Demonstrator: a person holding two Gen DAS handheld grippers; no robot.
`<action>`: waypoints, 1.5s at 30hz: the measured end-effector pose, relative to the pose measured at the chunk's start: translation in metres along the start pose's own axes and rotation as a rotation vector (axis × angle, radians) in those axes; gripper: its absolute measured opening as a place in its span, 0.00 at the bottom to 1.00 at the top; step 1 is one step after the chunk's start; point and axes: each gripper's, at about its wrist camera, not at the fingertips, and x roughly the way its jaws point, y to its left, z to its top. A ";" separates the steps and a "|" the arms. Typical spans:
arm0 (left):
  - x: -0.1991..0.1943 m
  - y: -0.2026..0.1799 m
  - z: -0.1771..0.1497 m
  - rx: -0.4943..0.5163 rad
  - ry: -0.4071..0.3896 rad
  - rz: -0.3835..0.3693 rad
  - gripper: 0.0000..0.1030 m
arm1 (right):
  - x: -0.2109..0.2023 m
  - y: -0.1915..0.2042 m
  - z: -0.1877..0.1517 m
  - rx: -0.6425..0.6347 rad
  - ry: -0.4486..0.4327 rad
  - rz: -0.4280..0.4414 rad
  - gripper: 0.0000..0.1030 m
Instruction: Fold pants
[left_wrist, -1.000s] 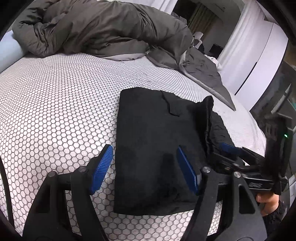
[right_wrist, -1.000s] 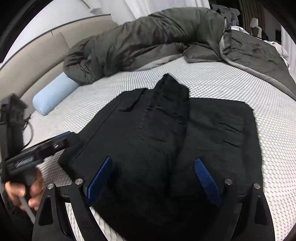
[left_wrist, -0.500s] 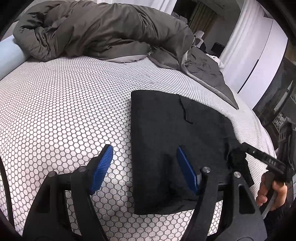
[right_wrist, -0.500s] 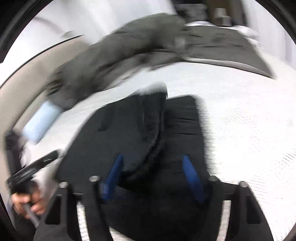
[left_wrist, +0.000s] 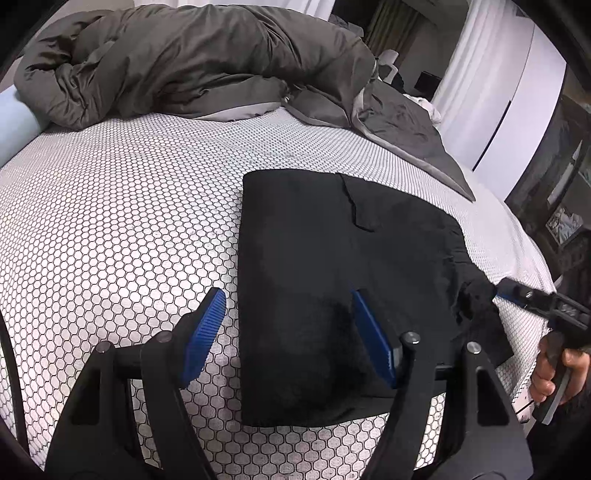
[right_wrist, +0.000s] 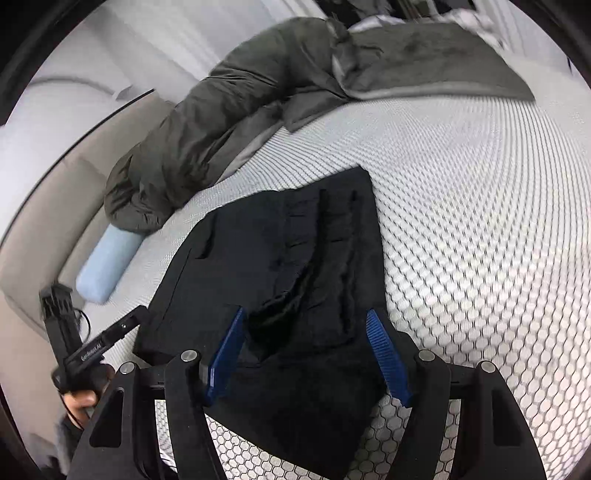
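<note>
Black pants (left_wrist: 332, 295) lie folded into a flat rectangle on the honeycomb-patterned bed (left_wrist: 110, 221) in the left wrist view, with a pocket flap showing near their far edge. The left gripper (left_wrist: 288, 332) hangs above the pants' near left edge with its blue pads spread wide: one pad over the bed just left of the pants, the other over the cloth, nothing held. At the pants' right edge the right gripper (left_wrist: 517, 293) reaches in, its tip at a bunched bit of cloth; whether it grips cannot be told here. A grey duvet (left_wrist: 184, 62) is heaped beyond the pants. In the right wrist view, the pants (right_wrist: 295, 266) show a raised, rumpled fold running down their middle. The right gripper (right_wrist: 306, 354) sits over their near end, pads wide apart and clear of the cloth. The left gripper (right_wrist: 122, 328) is just left of the pants. A blue bolster (right_wrist: 107, 262) lies further left, under the duvet's (right_wrist: 229, 110) end.
</note>
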 end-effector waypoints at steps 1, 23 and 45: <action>0.001 0.000 0.000 0.004 0.002 0.000 0.66 | -0.005 0.010 0.000 -0.040 -0.025 0.006 0.67; -0.002 0.003 -0.001 0.027 0.014 -0.013 0.66 | 0.014 -0.003 0.012 -0.074 0.014 -0.084 0.25; -0.005 0.004 -0.002 0.040 0.019 -0.001 0.66 | 0.050 -0.016 0.025 -0.050 0.120 -0.045 0.19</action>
